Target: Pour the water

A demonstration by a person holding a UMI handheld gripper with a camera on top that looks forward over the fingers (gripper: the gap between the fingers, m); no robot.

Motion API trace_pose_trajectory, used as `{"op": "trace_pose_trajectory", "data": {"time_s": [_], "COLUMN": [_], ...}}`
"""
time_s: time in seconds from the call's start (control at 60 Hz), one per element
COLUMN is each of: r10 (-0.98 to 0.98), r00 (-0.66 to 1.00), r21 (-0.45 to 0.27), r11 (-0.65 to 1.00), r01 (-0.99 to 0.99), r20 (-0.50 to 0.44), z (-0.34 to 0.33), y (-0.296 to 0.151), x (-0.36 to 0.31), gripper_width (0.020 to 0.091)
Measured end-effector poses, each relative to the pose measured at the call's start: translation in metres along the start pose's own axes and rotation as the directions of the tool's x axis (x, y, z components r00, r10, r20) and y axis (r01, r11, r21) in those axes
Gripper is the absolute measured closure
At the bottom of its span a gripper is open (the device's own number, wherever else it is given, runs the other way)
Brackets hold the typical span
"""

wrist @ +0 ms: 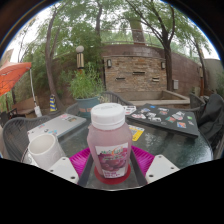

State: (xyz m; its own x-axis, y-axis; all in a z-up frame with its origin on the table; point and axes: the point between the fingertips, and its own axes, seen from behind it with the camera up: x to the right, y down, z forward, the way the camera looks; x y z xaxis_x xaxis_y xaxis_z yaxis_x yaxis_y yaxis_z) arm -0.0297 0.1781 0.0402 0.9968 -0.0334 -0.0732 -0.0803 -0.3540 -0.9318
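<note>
While bottle [109,143] is standing upright between tongs [110,162], pads seeming to be pinching its sides, cup [43,149] is waiting just left, on bench [170,142].

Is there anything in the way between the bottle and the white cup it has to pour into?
Nothing visible blocks it. The bottle with the white cap sits between the gripper fingers, which appear to press its sides. The white cup stands just beside it on the glass table, with only a bare gap between them.
</note>
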Motion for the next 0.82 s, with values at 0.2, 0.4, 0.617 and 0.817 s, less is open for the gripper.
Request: {"op": "trace_pose_trajectory", "data": {"time_s": [0.2, 0.4, 0.617, 0.817], "r10": [0.072, 0.063, 0.005, -0.049], "r00": [0.997, 0.997, 0.998, 0.902], "r21": [0.002, 0.040, 0.223, 0.560], "r11": [0.997, 0.997, 0.975, 0.798], "r01": [-0.072, -0.064, -0.018, -0.222], "r20": [-0.021, 0.042, 0.058, 0.428], "z": [-0.024, -0.093, -0.209, -0.345], "y": [0.001, -0.016, -0.045, -0.125], "x": [0.007, -0.021, -0.065, -0.209], "gripper_width": [0.0293, 0.0282, 0.0274, 0.0264]}}
